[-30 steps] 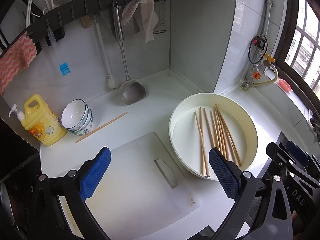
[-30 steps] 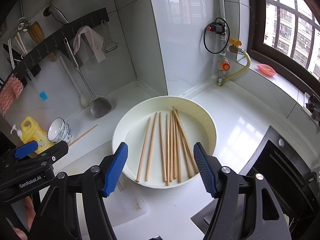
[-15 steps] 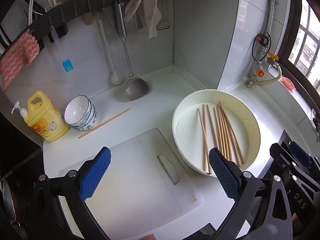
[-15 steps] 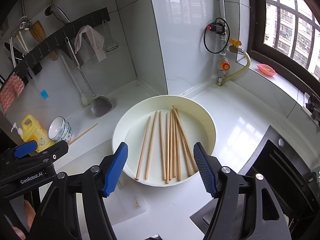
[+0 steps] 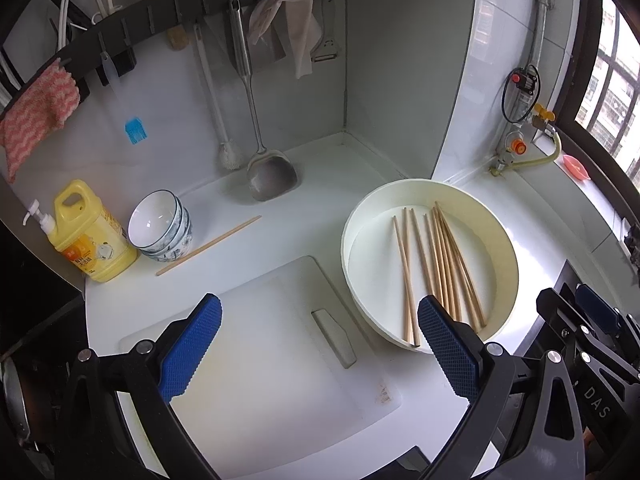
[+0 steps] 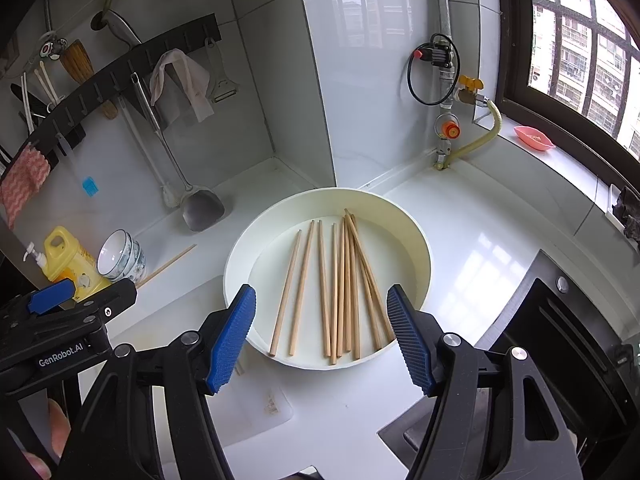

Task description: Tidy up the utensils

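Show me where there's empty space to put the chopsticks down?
The cutting board is bare. So is the counter between the basin and the window sill. The basin holds the chopsticks. Around the bowls, soap bottle and stray chopstick it's crowded.

White counter (image 5: 320, 184): basin (image 5: 505, 240), cutting board (image 5: 272, 360), bowls (image 5: 164, 228), detergent (image 5: 86, 236), chopstick (image 5: 208, 246).

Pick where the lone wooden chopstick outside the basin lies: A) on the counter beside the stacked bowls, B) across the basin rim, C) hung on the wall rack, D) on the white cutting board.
A: the single wooden chopstick lies flat on the white counter next to the stacked blue-patterned bowls, off the white cutting board.
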The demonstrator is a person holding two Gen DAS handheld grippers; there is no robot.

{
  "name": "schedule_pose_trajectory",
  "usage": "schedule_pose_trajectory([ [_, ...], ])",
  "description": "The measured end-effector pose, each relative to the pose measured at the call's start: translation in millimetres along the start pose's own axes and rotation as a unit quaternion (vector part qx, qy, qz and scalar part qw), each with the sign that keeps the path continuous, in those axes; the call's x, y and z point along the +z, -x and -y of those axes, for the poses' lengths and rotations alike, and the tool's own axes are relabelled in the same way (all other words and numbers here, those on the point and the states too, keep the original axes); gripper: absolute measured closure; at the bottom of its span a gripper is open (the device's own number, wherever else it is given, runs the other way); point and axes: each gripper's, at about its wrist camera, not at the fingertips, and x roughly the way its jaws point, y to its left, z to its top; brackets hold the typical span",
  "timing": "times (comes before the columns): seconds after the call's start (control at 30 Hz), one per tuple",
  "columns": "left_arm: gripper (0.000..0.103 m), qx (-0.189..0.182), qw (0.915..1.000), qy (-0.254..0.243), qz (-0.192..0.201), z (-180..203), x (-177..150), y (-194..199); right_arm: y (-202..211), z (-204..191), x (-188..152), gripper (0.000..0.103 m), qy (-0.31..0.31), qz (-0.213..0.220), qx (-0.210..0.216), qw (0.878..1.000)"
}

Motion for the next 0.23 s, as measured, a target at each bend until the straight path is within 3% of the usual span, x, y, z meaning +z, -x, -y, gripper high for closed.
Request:
schedule_pose_trajectory([
  [0.23,0.006,0.015,0.9999,-0.001,0.002,0.4,0.6,1.3,-1.0,0.1,0.0,0.038,0.000,-0.001,0.002,1.000],
])
